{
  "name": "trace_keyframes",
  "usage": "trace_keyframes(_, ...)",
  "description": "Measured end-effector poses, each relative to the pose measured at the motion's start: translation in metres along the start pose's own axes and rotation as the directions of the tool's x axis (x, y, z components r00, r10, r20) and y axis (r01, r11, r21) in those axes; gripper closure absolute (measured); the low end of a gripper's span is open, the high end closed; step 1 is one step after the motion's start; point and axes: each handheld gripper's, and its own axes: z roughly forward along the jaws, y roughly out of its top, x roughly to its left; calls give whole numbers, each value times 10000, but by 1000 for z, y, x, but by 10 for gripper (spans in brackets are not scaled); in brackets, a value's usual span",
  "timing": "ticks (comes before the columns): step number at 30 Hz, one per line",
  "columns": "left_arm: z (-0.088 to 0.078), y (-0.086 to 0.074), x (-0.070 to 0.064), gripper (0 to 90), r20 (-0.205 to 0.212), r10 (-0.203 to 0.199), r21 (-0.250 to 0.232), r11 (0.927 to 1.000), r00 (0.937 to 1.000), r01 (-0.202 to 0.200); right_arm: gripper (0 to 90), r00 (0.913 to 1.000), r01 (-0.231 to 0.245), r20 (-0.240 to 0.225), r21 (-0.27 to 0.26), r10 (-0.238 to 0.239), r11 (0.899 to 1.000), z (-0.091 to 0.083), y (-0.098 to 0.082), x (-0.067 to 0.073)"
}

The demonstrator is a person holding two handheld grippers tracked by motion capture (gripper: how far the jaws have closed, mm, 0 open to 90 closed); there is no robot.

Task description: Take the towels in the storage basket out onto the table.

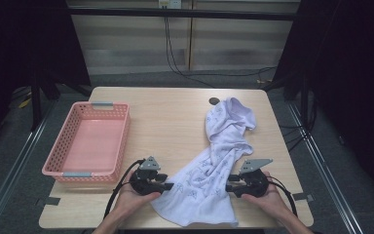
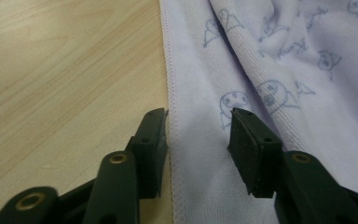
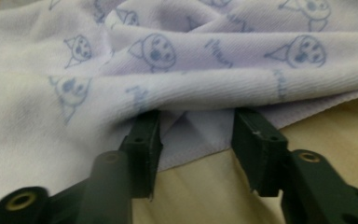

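A white towel (image 1: 213,165) with little blue cat faces lay crumpled on the worktop (image 1: 170,122). The left gripper (image 2: 198,140) and right gripper (image 3: 196,135) sat at its near edges, jaws apart. A pink basket (image 1: 90,141) stood at the left.

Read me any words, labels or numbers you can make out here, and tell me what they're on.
Towel: small blue handwritten-style words printed among the cat-face drawings, too blurred to read.
Basket: no text that can be seen.
Table: no text that can be seen.
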Motion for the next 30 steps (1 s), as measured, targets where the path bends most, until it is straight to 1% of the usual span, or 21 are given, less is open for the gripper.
trace_keyframes(2, -3, -1, 1, 513, -357, 72, 12, 10000, 9993, -72, 500, 9996, 286, 13, -3, -286, 9996, -1, -4, 5)
trace_keyframes(3, -4, -3, 1, 551, -359, 242, 32, 9997, 9991, -241, 514, 9972, 691, 283, 54, -693, 9976, -4, -8, 11)
trace_keyframes(4, -4, -3, 1, 599, -359, 242, 32, 9997, 9991, -241, 514, 9972, 691, 283, 54, -693, 9976, -4, -8, 11)
trace_keyframes(5, -3, -4, -5, 662, -162, 791, 201, 9967, 9967, -787, 599, 9963, 794, 330, 120, -798, 9968, -8, -11, 14)
trace_keyframes(6, -3, -4, -10, 713, -165, 1015, 363, 9942, 9947, -1009, 679, 9959, 856, 286, 208, -862, 9961, -9, -11, 14)
trace_keyframes(7, -3, -4, -10, 793, -165, 1015, 363, 9942, 9947, -1009, 679, 9959, 856, 286, 208, -862, 9961, -9, -11, 14)
trace_keyframes(8, -3, -3, -14, 793, -222, 1204, 520, 9915, 9925, -1191, 782, 9966, 797, 200, 281, -803, 9964, -11, -12, 15)
trace_keyframes(9, -3, -3, -16, 860, -287, 1172, 682, 9910, 9927, -1150, 869, 9975, 665, 210, 506, -676, 9965, -15, -11, 14)
trace_keyframes(12, -7, -3, -13, 871, -221, 875, 771, 9934, 9959, -855, 882, 9974, 331, 625, 637, -371, 9974, -20, -13, 7)
trace_keyframes(13, -13, -3, -9, 872, -283, 567, 479, 9973, 9980, -553, 888, 9951, -128, 989, 413, 86, 9991, -29, -15, -4)
trace_keyframes(15, -24, -3, -4, 872, -80, 88, -86, 9999, 9999, -89, 891, 9917, -568, 1149, -77, 573, 9984, -41, -17, -15)
trace_keyframes(16, -24, -3, -4, 872, -80, 88, -86, 9999, 9999, -89, 891, 9917, -568, 1149, -77, 573, 9984, -41, -17, -15)
trace_keyframes(17, -31, -4, -3, 872, -246, 70, -257, 9996, 9997, -76, 892, 9828, -927, 1563, -447, 986, 9947, -54, -19, -25)
trace_keyframes(19, -33, -5, -4, 872, -297, 87, -221, 9997, 9995, -93, 893, 9801, -930, 1714, -505, 1003, 9944, -57, -20, -28)
trace_keyframes(20, -35, -6, -4, 873, -226, 13, -201, 9998, 9997, -18, 893, 9750, -1174, 1819, -667, 1278, 9908, -64, -24, -36)
trace_keyframes(21, -36, -8, -5, 873, -75, -152, -301, 9994, 9999, 150, 893, 9750, -1174, 1819, -667, 1278, 9908, -64, -24, -36)
trace_keyframes(23, -38, -9, -8, 873, 302, -330, -486, 9982, 9990, 345, 893, 9645, -1263, 2236, -757, 1403, 9891, -70, -25, -43)
trace_keyframes(25, -40, -9, -11, 872, 153, -273, -482, 9984, 9995, 280, 893, 9491, -1540, 2564, -1297, 1831, 9795, -76, -23, -55)
trace_keyframes(26, -40, -9, -12, 872, 102, -350, -476, 9982, 9993, 354, 893, 9491, -1540, 2564, -1297, 1831, 9795, -76, -23, -55)
trace_keyframes(27, -41, -11, -11, 872, 4, -476, -470, 9978, 9989, 476, 892, 9419, -1528, 2809, -1303, 1843, 9796, -74, -22, -62)
trace_keyframes(30, -45, -15, -9, 873, -221, -632, -288, 9976, 9978, 625, 891, 9437, -1574, 2739, -1223, 1858, 9799, -68, -24, -67)
